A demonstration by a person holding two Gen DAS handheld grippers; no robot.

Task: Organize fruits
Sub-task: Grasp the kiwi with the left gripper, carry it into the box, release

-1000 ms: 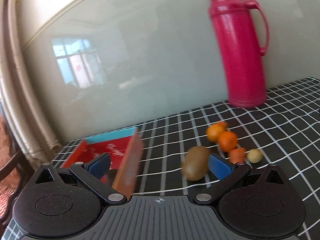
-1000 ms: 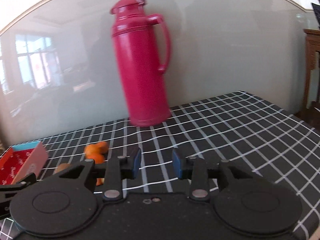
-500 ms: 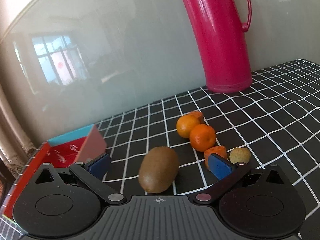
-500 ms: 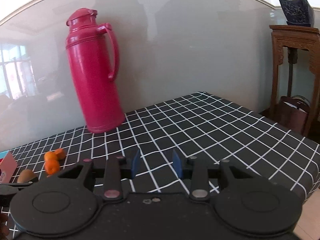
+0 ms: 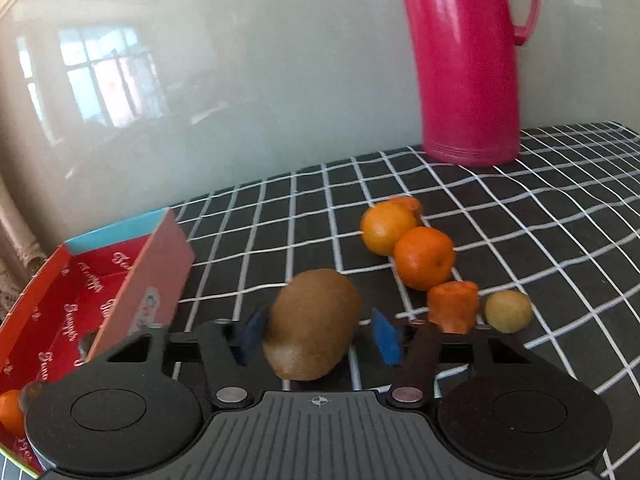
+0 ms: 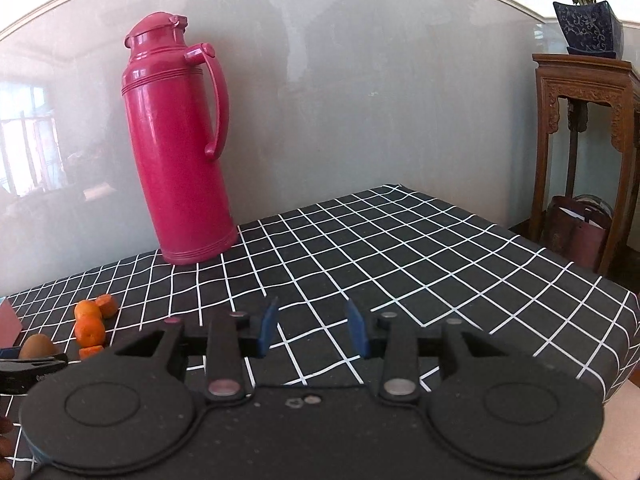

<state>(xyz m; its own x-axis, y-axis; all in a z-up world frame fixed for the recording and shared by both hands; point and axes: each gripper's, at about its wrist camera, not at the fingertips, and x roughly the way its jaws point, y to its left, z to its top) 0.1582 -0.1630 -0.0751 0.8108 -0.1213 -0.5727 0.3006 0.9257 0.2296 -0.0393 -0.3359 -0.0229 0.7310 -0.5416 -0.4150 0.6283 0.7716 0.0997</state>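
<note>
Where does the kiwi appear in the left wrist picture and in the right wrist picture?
Left wrist: kiwi at lower centre, between the left gripper's blue pads.
Right wrist: kiwi at the far left edge, low.
Shared landmark: the pink thermos.

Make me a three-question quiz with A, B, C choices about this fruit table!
1. Where is the kiwi? A in the box; B between the fingers of the left hand-held gripper; C on the floor.
2. What colour is the flask? A green; B pink; C yellow.
3. How is the flask? A upright; B on its side; C upside down.
Answers: 1 B, its jaws have just been closing with the kiwi between them; 2 B, its body is pink; 3 A, its base sits on the cloth.
</note>
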